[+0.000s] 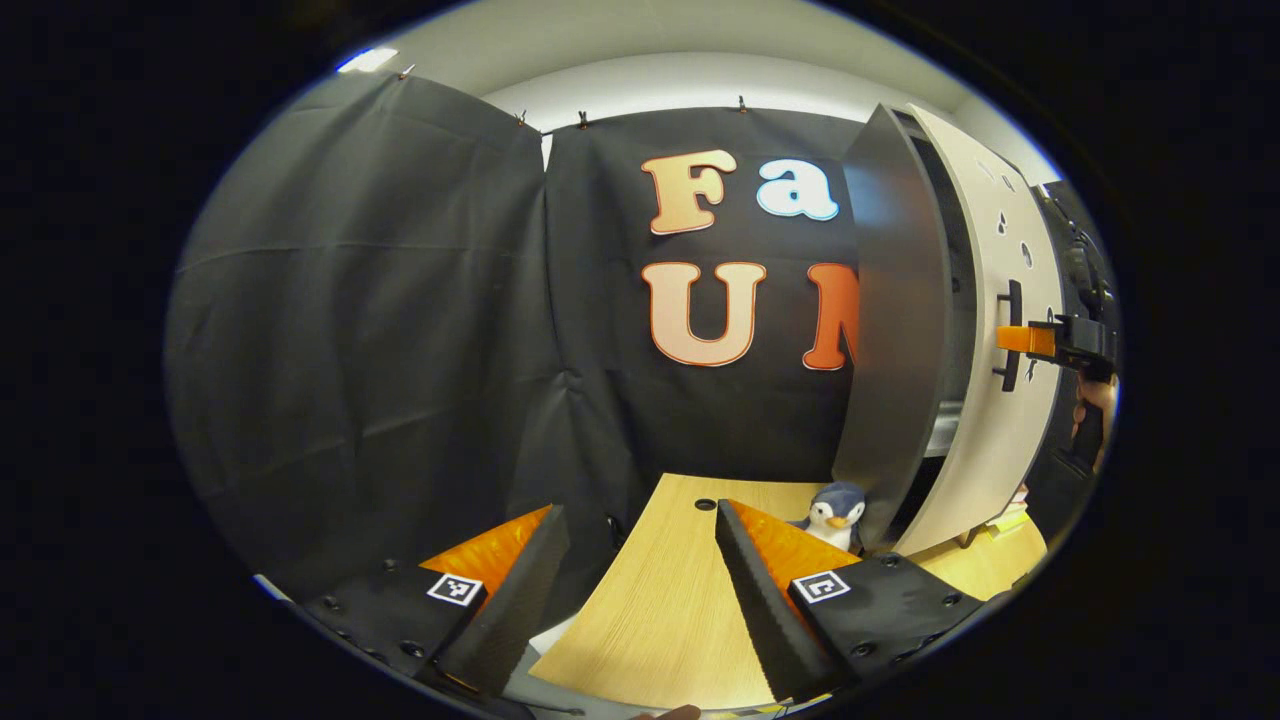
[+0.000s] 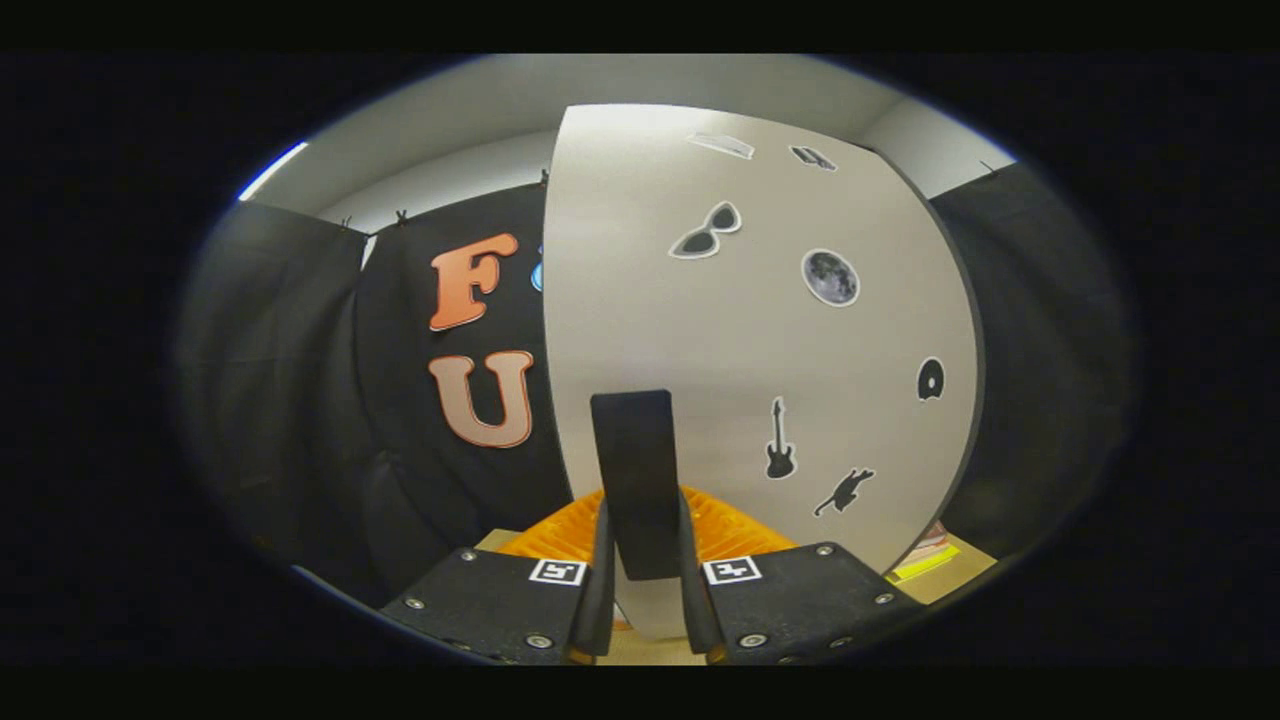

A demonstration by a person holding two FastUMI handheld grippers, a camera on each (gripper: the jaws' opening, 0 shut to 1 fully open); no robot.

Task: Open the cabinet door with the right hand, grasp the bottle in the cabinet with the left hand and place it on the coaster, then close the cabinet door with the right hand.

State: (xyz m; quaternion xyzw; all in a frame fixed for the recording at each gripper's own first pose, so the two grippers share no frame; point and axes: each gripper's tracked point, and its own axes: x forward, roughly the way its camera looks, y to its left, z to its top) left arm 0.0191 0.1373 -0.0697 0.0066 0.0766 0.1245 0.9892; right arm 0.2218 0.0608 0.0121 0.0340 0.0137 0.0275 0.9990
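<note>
Step in hand is the first one: opening the cabinet door [image 2: 740, 340] with the right hand. In the right gripper view the right gripper [image 2: 640, 590] has both fingers pressed on the black door handle [image 2: 633, 480], which stands upright between them. The pale door face carries small stickers [image 2: 829, 277].

In the left gripper view the door [image 1: 1000, 330] stands a little ajar from the dark cabinet side [image 1: 890, 330], with a narrow gap showing between them. The right gripper [image 1: 1025, 340] is seen from the side at the handle [image 1: 1011, 335], its orange finger against it.

The left gripper [image 1: 640, 590] hangs over the wooden table [image 1: 660, 600], fingers spread wide, nothing between them. It is well apart from the cabinet. A small toy penguin [image 1: 833, 512] sits on the table just beside the cabinet's lower front corner.

The bottle should be inside the cabinet per the task, but the gap is too narrow and dark to tell. The coaster is not something I can pick out either; something yellow [image 2: 920, 565] lies at the table edge under the door, unclear what.

Next move, as I judge it: keep the pinch on the handle and swing the door wide on its hinge arc. It must clear enough for the left gripper to reach in. The penguin sits close to the path, so watch it.
</note>
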